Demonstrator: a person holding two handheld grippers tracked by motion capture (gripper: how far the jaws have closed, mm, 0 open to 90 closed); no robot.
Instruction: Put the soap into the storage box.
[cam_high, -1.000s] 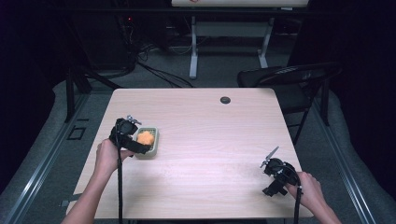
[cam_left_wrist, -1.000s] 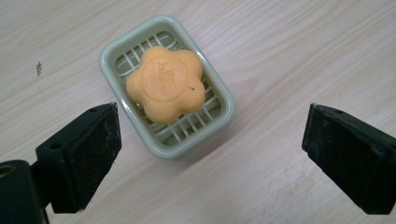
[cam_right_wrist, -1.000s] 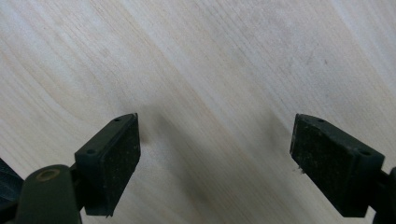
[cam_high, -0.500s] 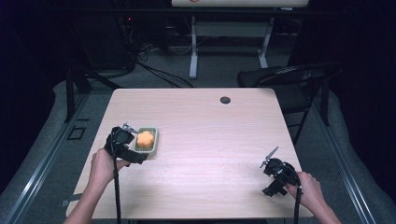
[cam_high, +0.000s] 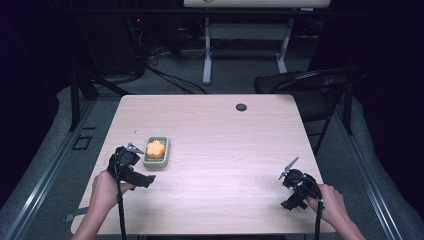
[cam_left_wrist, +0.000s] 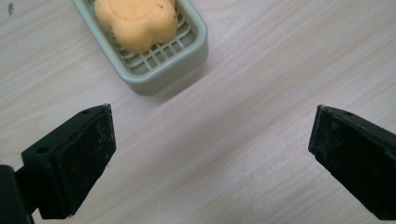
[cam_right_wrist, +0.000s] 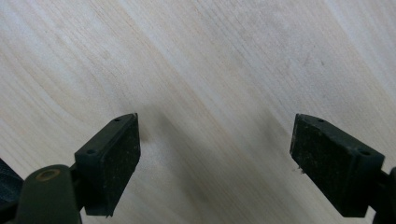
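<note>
- Two tongs are on the desk (cam_high: 210, 125): we see the left tongs (cam_high: 131, 150) near the left edge, held by the left hand (cam_high: 104, 190), and the right tongs (cam_high: 289, 169) near the front right corner, held by the right hand (cam_high: 331, 201).
- We see the left tongs (cam_left_wrist: 210, 135) wide open and holding nothing, its jaws over bare wood just short of the dish.
- We see the right tongs (cam_right_wrist: 215, 140) also wide open and empty, its jaws over bare wood, well apart from everything else.
- One pale green dish (cam_high: 146, 161) with a slatted floor sits near the left edge, just beside the left tongs; in the left gripper view the dish (cam_left_wrist: 187, 56) lies just beyond the jaws.
- One orange, flower-shaped soap (cam_high: 155, 148) lies in the dish; up close the soap (cam_left_wrist: 137, 18) rests on the slats.
- One small dark round grommet (cam_high: 241, 107) sits near the back edge, right of its middle.
- Beyond the desk we see a black chair (cam_high: 305, 82) by the back right corner, a white table frame (cam_high: 207, 55) farther back, and cables (cam_high: 165, 75) on the floor.
- Nothing stands between either tongs and the dish.
- We can read no brand, label or writing.
</note>
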